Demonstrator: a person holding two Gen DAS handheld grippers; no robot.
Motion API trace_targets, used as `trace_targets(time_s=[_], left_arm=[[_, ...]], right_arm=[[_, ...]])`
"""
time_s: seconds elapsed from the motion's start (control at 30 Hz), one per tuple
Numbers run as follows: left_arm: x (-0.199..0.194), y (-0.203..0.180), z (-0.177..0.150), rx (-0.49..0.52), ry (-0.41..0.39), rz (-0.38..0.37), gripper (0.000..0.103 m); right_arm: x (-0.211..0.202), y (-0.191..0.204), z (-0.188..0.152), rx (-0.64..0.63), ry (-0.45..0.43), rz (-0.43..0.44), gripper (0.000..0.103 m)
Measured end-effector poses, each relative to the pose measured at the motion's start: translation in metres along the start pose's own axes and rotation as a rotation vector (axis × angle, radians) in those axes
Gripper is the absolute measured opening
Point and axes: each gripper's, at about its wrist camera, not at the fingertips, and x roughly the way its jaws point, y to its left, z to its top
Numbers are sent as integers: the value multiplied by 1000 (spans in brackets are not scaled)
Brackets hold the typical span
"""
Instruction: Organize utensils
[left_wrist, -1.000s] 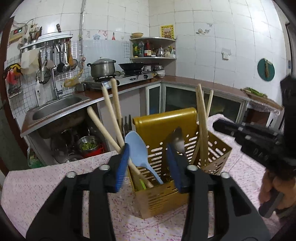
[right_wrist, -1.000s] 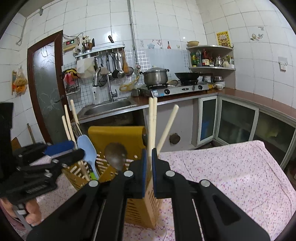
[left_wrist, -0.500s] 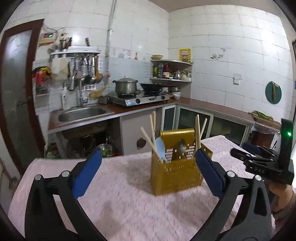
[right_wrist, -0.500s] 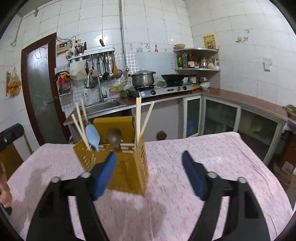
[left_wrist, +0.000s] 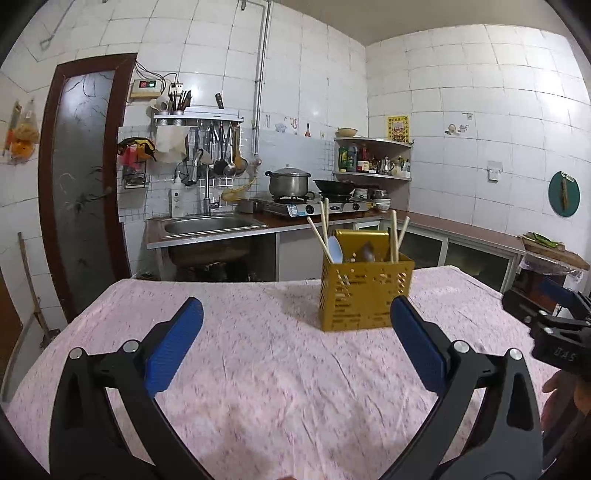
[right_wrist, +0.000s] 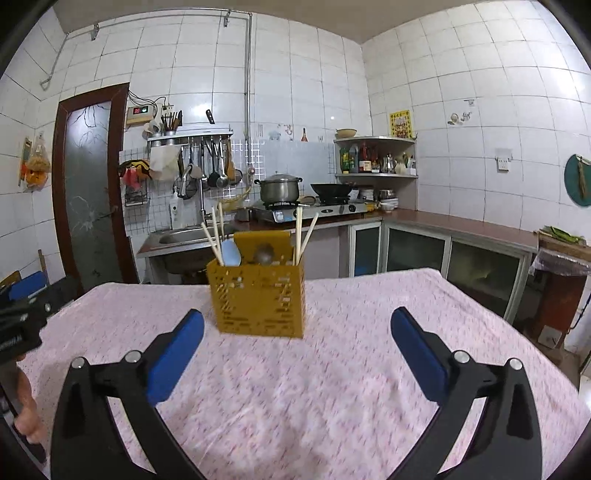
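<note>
A yellow slotted utensil holder (left_wrist: 365, 295) stands on the pink tablecloth (left_wrist: 266, 369); it also shows in the right wrist view (right_wrist: 260, 301). It holds wooden chopsticks (left_wrist: 324, 232), a light blue spoon (left_wrist: 335, 249) and a dark spoon (left_wrist: 367, 253). My left gripper (left_wrist: 295, 332) is open and empty, well back from the holder. My right gripper (right_wrist: 295, 336) is open and empty, also back from the holder (right_wrist: 260, 301). The right gripper shows at the right edge of the left wrist view (left_wrist: 554, 328).
The table's far edge (right_wrist: 369, 275) lies behind the holder. Beyond it are a sink counter (left_wrist: 210, 225), a gas stove with a pot (left_wrist: 290, 182), glass-door cabinets (right_wrist: 443, 258) and a brown door (left_wrist: 85, 184). The left gripper shows at the left edge of the right wrist view (right_wrist: 18, 325).
Both grippers let go of utensils in the holder, opened wide and pulled back from it. The chopsticks and spoons stay in the holder.
</note>
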Motion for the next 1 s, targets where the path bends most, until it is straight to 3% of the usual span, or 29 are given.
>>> trace_targets(time_s=[0.17, 0.3, 0.63, 1.0], left_arm=[[-7, -3, -26, -6, 21, 6, 98], [-4, -2, -49, 23, 28, 58, 98], [-7, -3, -59, 62, -23, 70, 98], [-1, 1, -62, 57, 4, 50, 98]], right_arm=[[-11, 8, -24, -20, -12, -9, 99], [-15, 9, -38, -20, -32, -13, 99], [-16, 9, -47, -26, -51, -10, 99], [-19, 15, -52, -54, -64, -9, 99]])
